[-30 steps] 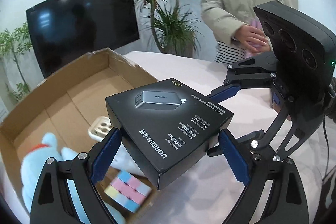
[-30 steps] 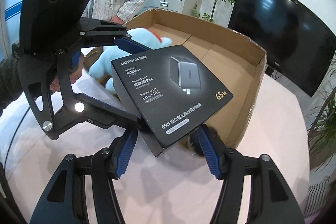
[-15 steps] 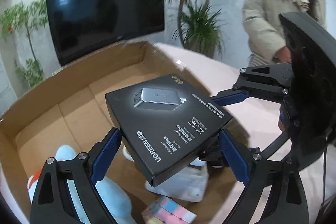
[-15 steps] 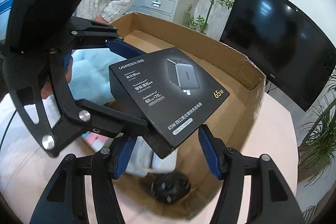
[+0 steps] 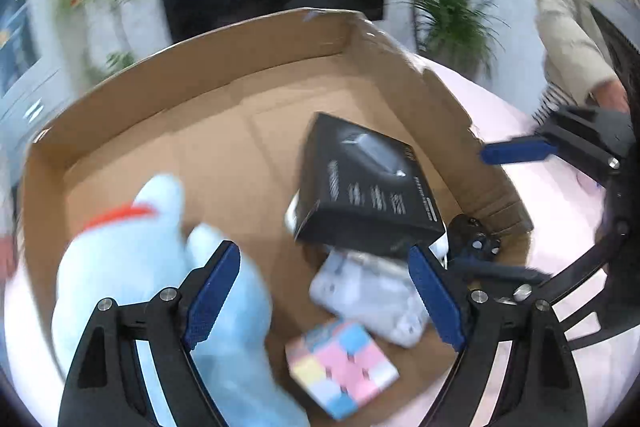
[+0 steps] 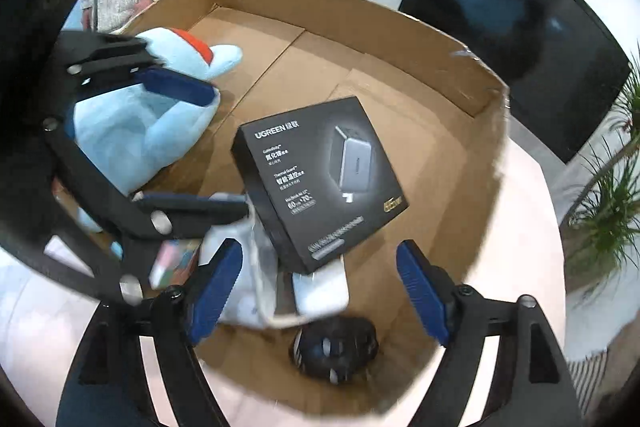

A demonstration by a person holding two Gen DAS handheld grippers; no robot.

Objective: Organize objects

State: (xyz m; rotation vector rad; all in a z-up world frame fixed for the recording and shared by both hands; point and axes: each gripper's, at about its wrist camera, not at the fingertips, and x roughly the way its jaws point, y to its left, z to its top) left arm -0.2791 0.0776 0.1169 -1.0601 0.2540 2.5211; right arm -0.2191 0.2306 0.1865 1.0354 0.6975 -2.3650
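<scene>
Now charger box (image 6: 320,179) is lying free inside cardboard box (image 6: 400,27), at twelve o'clock from both grippers; left gripper (image 5: 324,291) and right gripper (image 6: 318,285) are gaping, empty.

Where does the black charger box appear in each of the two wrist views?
Left wrist: charger box right of centre, tilted, inside the cardboard box, above the pastel cube.
Right wrist: charger box at centre, label readable.
Shared landmark: blue plush, to its left in both.
</scene>
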